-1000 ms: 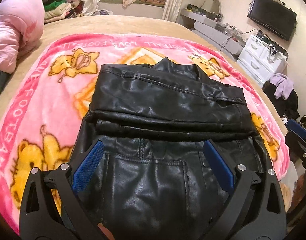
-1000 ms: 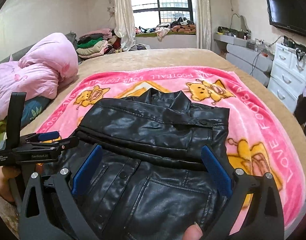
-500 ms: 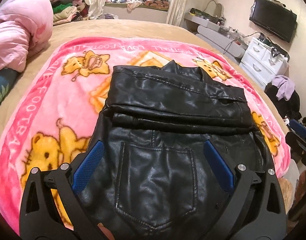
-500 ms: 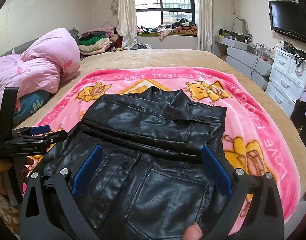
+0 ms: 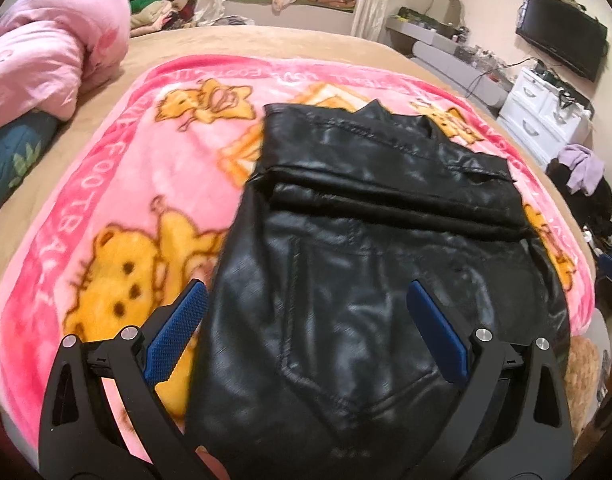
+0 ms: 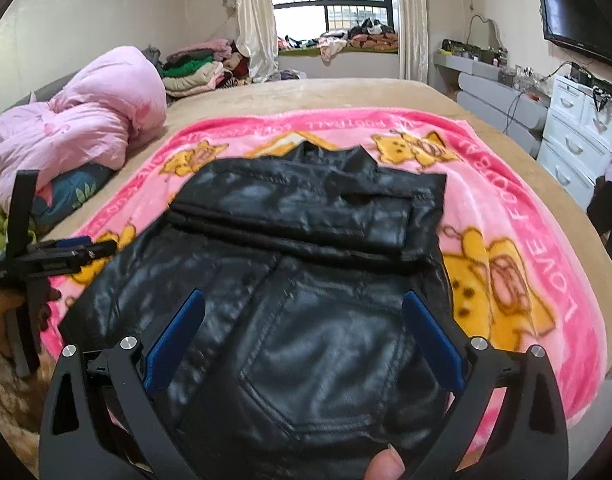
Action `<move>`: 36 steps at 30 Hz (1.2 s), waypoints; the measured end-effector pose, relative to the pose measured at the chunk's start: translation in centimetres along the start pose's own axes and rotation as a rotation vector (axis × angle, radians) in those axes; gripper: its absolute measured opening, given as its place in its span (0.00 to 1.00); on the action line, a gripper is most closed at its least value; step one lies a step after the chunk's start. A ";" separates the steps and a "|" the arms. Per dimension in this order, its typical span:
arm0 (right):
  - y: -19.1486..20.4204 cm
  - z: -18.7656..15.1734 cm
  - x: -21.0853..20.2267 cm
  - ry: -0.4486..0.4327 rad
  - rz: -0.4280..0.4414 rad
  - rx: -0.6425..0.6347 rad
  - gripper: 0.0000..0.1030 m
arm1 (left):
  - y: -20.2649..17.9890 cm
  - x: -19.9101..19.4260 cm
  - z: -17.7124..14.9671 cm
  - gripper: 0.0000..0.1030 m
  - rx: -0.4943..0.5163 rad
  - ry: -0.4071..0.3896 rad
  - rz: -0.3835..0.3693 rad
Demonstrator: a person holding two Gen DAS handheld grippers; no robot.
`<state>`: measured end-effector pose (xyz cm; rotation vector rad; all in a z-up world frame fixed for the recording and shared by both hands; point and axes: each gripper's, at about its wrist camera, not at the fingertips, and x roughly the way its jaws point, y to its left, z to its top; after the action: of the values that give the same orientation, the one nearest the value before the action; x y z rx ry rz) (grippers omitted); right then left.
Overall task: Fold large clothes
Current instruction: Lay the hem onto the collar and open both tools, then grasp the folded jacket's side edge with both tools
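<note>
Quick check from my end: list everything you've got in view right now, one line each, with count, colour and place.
leather jacket: 1, black, partly folded on the blanket, collar at the far end
blanket: 1, pink with yellow cartoon bears, spread on the bed
bed: 1, tan cover, under the blanket
duvet: 1, pale pink, bundled at the bed's left edge
clothes pile: 1, mixed colours, by the curtain
television: 1, black, on the right wall
drawer unit: 1, white, right of the bed
left gripper: 1, black with blue pads, jaws open over the jacket's near end
right gripper: 1, black with blue pads, jaws open over the jacket
</note>
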<state>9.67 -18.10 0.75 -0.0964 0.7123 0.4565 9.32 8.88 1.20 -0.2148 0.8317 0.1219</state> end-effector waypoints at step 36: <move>-3.3 -9.9 -0.9 0.283 0.008 0.026 0.96 | 7.6 -0.3 -8.5 0.45 -0.181 0.199 -0.140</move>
<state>4.46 -23.74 -6.36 -0.1353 0.9965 0.4460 1.55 14.20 -5.23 -0.4606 1.0008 0.0443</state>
